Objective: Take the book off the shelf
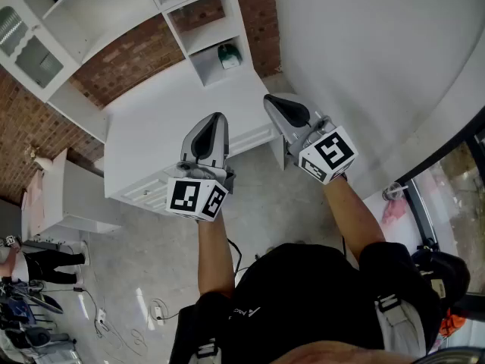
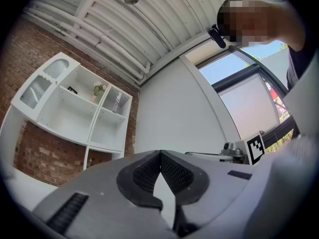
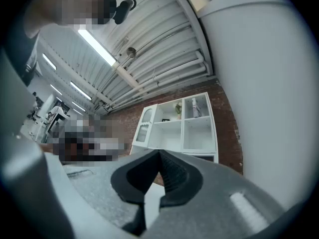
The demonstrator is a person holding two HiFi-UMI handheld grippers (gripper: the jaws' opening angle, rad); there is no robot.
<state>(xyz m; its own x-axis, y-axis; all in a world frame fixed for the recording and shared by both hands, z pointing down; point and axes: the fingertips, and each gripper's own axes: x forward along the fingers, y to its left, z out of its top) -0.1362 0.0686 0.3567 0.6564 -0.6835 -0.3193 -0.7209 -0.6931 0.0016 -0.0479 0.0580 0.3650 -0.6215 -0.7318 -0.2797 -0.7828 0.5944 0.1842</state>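
Left gripper view shows the book as a thin upright thing with a pale, patterned cover; the print on it is too small to read. It stands in the upper right compartment of the white shelf, at the left of the frame, and a small plant stands in the compartment beside it. In the right gripper view the same book is seen near the middle of the frame, again upright in the top right compartment, well apart from both grippers. The fingers of the left gripper are closed tip to tip with nothing between them, and the fingers of the right gripper are closed and empty in the same way. In the head view both grippers are held up side by side in the middle of the frame, above a white surface with drawers at its front. A small green thing sits in a low compartment just above this surface. Behind the shelf is a brick wall; a smooth white wall fills the upper right. The floor is grey, with cables at the lower left.
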